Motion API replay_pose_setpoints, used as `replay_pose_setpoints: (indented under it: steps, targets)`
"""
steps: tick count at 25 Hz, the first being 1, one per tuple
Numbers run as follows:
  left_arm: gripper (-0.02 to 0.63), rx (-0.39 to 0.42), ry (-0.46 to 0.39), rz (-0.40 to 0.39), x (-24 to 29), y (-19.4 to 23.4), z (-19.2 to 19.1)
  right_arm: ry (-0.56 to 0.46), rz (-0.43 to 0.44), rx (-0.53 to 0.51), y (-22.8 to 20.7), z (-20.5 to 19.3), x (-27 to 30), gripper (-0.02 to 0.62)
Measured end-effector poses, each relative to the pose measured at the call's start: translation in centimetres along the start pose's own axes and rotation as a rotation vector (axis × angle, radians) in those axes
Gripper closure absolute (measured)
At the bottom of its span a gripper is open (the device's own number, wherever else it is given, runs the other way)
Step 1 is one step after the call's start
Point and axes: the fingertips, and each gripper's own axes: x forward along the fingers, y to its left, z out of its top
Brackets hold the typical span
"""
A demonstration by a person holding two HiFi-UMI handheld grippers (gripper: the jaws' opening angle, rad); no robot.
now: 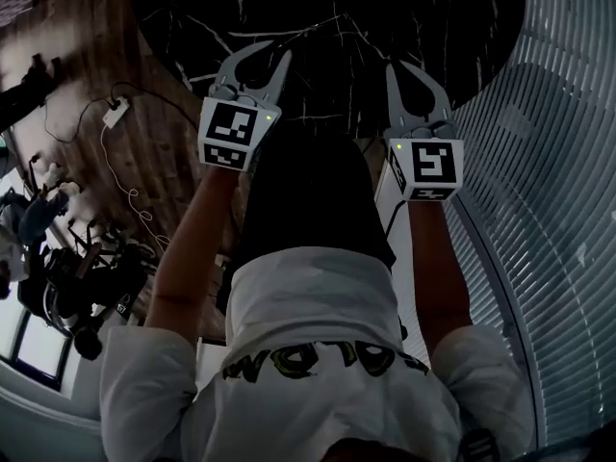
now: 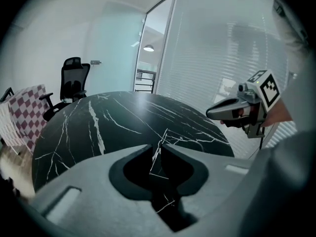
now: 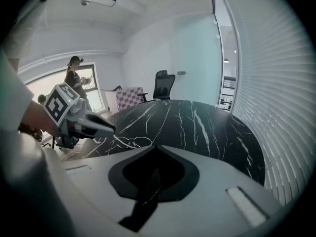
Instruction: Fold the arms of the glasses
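Observation:
Thin wire-rimmed glasses lie on the round black marble table, arms spread as far as I can tell. In the right gripper view my left gripper hovers just above and beside them. In the head view both grippers hang over the table's near edge. The left gripper has its tips a narrow slit apart, empty. The right gripper is shut with nothing in it. Through the left gripper's slit I see only thin white lines on the table. The right gripper floats at the right.
A slatted blind wall curves along the right of the table. A black office chair and a checked panel stand beyond the far edge. Cables and camera gear lie on the wooden floor at left. A person stands by the window.

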Motion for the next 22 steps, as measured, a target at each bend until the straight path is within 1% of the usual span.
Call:
replay_pose_setpoints:
  steps: [5,9,14,15,22]
  targets:
    - [0.555,0.009,0.025,-0.024,1.5,0.2,-1.2,0.098,0.009,-0.030,-0.5,-2.9,2.1,0.594]
    - [0.555,0.014,0.034,-0.027,1.9,0.5,-1.9,0.144,0.009,-0.057,-0.6,-4.4,3.3,0.594]
    - [0.559,0.028,0.037,-0.025,2.0,0.4,-2.4,0.192,0.020,-0.082,-0.3,-6.1,4.6,0.594]
    - [0.569,0.029,0.036,-0.026,1.9,0.4,-2.3,0.200,0.023,-0.088,-0.1,-6.2,4.7,0.594]
    - [0.584,0.028,0.036,-0.046,1.4,-0.2,-2.1,0.219,0.056,-0.094,1.6,-6.4,5.0,0.594]
